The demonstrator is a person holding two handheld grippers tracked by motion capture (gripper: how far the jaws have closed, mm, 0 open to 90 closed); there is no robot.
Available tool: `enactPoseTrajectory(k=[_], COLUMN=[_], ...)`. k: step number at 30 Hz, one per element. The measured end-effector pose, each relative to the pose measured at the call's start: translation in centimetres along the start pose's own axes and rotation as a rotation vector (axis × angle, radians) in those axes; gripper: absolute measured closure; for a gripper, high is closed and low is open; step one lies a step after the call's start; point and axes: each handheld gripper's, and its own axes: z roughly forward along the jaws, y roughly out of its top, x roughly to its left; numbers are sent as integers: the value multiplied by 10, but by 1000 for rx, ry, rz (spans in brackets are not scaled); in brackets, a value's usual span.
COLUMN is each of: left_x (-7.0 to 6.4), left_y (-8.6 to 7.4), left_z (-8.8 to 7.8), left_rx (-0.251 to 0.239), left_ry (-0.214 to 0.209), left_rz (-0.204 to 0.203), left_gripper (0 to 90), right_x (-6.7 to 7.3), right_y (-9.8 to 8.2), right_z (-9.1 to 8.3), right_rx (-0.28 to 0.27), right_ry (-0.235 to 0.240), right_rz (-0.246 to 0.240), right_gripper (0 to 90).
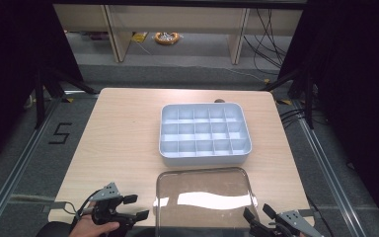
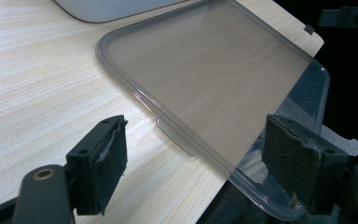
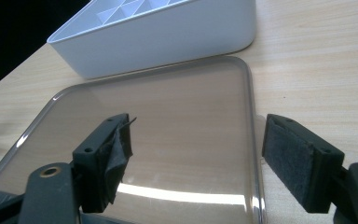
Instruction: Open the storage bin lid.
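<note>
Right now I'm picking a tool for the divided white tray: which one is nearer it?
Right, narrowly. The right tool sits below the tray's right corner; the left tool sits farther off, down-left.

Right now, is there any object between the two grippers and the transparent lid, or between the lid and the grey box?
Nothing visible. The left gripper and right gripper are open at the clear lid's near corners. Only bare table lies between the lid and the compartment box, and its cells look empty.

Clear lid (image 1: 205,197) is taking up table's (image 1: 123,133) near edge centre; divided tray (image 1: 205,133) is blocking behind; left side is lying open.
</note>
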Motion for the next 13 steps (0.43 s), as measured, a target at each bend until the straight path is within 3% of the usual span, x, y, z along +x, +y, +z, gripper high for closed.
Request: enactPoseTrajectory(k=[2,3,4,10,13], left_x=[0,0,0,-1,-1], left_y=[0,0,0,0,-1], left_z=[0,0,0,1,2], left_rx=[-1,11,5,5,14], left_ry=[-1,5,2,1,-5], left_rz=[-2,9,4,-3,-3], left_gripper=[219,219,219,220,221], right_x=[0,1,-1,-1,-4], right_y=[0,0,1,0,0], right_z=[0,-2,-2,1,1], right_rx=[-3,26,28,14,15], right_ry=[6,13,-12,24,14], right_rz=[4,25,0,47,30], right_gripper=[249,249,250,250,250])
